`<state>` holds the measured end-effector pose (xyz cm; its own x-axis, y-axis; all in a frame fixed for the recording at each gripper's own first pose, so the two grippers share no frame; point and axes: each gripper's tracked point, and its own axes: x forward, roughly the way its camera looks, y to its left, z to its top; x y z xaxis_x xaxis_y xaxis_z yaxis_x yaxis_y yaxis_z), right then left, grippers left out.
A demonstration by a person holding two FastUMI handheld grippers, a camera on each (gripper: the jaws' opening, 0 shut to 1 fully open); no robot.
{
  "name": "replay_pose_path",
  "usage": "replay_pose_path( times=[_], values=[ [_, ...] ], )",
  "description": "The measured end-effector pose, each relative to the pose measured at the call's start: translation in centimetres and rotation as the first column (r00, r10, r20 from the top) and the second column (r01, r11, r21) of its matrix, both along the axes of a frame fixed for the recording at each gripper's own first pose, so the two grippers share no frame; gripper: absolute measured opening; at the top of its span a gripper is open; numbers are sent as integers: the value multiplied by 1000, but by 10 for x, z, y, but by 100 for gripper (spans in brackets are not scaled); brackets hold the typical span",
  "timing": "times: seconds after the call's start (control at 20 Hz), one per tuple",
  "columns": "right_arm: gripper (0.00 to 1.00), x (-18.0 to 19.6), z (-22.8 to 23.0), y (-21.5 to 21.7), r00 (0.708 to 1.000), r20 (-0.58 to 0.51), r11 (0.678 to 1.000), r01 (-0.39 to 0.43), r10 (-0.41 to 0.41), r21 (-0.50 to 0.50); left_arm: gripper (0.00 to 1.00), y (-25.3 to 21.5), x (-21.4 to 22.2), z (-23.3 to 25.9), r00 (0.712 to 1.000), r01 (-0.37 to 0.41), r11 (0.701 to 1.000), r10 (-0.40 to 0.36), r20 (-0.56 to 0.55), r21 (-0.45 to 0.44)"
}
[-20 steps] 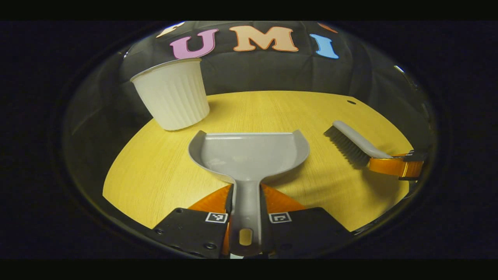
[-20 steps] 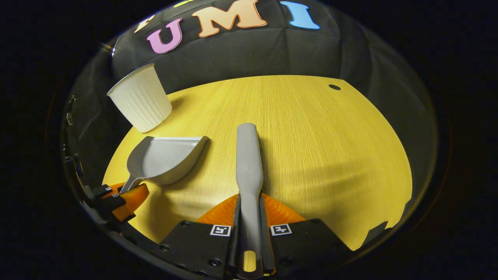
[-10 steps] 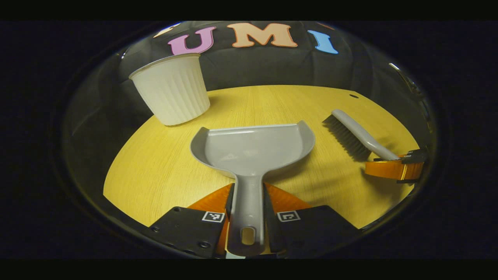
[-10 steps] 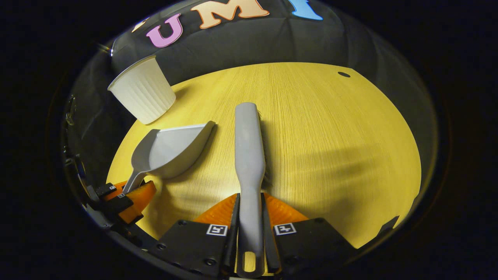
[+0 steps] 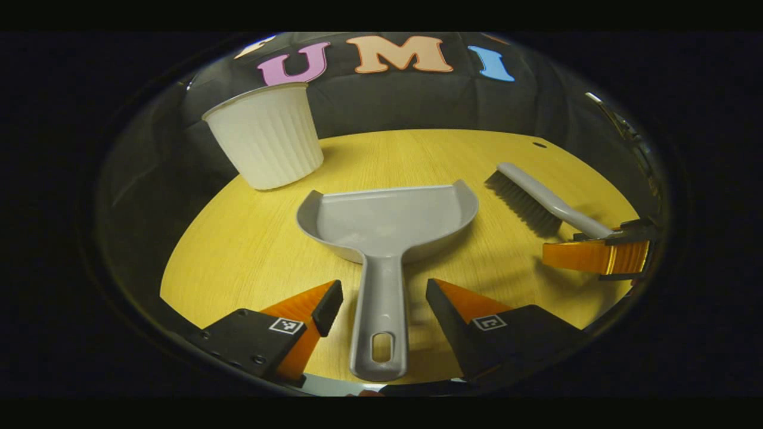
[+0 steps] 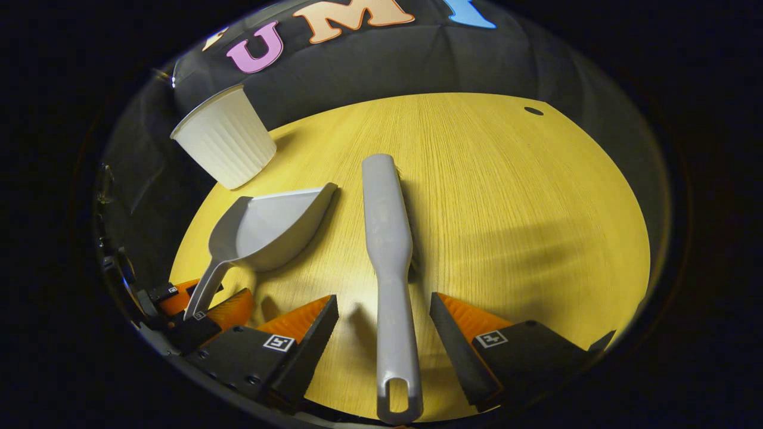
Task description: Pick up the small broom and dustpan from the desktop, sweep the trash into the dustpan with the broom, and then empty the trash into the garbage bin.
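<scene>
Between parted left tongs (image 5: 384, 298), dustpan (image 5: 387, 217) handle rearward; right tongs (image 6: 384, 307) seemingly parted likewise

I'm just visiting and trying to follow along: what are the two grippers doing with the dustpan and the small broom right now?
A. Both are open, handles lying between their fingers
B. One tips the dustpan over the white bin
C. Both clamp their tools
A: the left gripper and the right gripper both have spread fingers that stand clear of the dustpan handle and the broom handle on the table.
</scene>
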<state>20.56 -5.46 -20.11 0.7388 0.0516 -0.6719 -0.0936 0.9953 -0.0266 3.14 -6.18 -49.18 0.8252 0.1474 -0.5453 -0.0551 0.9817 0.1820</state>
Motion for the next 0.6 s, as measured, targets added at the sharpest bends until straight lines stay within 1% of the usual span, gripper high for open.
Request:
replay_pose_path(
  times=[0.05, 0.1, 0.2, 0.25, 0.3, 0.35, 0.4, 0.45, 0.5, 0.55, 0.6],
  values=[
    [93, 0, 2, 2, 1000, 10, 1000, -5, 5, 6, 88, 0, 1, 4, 1000, 3, 1000, -3, 17, 2],
    [93, -1, 7, 4, 1000, 22, 1000, -10, 10, 17, 91, 0, 1, 9, 999, 4, 1000, -4, 33, 7],
    [93, -5, 23, 9, 998, 60, 999, -18, 15, 48, 94, 0, -3, 26, 997, 3, 1000, -4, 72, 17],
    [93, -9, 40, 14, 995, 98, 997, -26, 19, 76, 94, 0, -4, 40, 995, -3, 1000, 1, 102, 19],
    [94, -14, 63, 18, 987, 161, 994, -36, 19, 105, 94, 0, -8, 58, 990, -10, 1000, 8, 144, 14],
    [93, -16, 91, 20, 972, 235, 991, -49, 18, 128, 94, 0, -11, 82, 981, -15, 1000, 13, 193, 8],
    [93, -22, 124, 21, 949, 314, 988, -56, 6, 147, 94, 1, -14, 105, 969, -27, 1000, 24, 244, 8],
    [93, -30, 159, 21, 920, 393, 984, -60, -10, 167, 94, 5, -19, 136, 956, -36, 999, 30, 293, 16],
    [93, -37, 195, 24, 882, 470, 981, -64, -30, 183, 94, 10, -23, 167, 937, -43, 999, 30, 348, 28],
    [93, -45, 233, 27, 834, 549, 979, -76, -43, 192, 94, 13, -27, 201, 913, -46, 998, 29, 407, 30],
    [92, -54, 262, 29, 784, 619, 978, -88, -48, 187, 94, 10, -29, 234, 882, -45, 999, 29, 470, 22]
  ],
)
